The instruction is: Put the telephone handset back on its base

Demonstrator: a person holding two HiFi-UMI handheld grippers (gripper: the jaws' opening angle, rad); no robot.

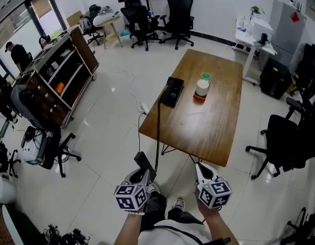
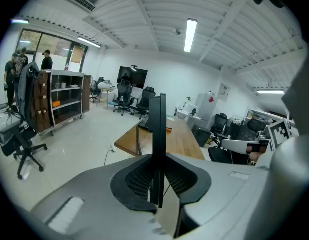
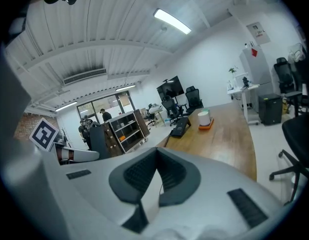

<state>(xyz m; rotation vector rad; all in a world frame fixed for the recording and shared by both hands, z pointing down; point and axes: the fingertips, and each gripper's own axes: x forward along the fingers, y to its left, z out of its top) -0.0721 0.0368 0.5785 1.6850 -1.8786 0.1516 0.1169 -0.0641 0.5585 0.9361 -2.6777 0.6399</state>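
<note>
The left gripper [image 1: 141,175] has its jaws partly apart, clamped on the black handset [image 1: 143,163], which rises edge-on from between them. Beside it, the right gripper [image 1: 202,171] has its jaws together with nothing between them. A cord [image 1: 158,131] runs ahead from the handset to the base [image 1: 172,91], well beyond both jaws on the wooden table [image 1: 213,131].

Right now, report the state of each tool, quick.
Left tool: closed on the telephone handset.
Right tool: closed, holding nothing.
</note>
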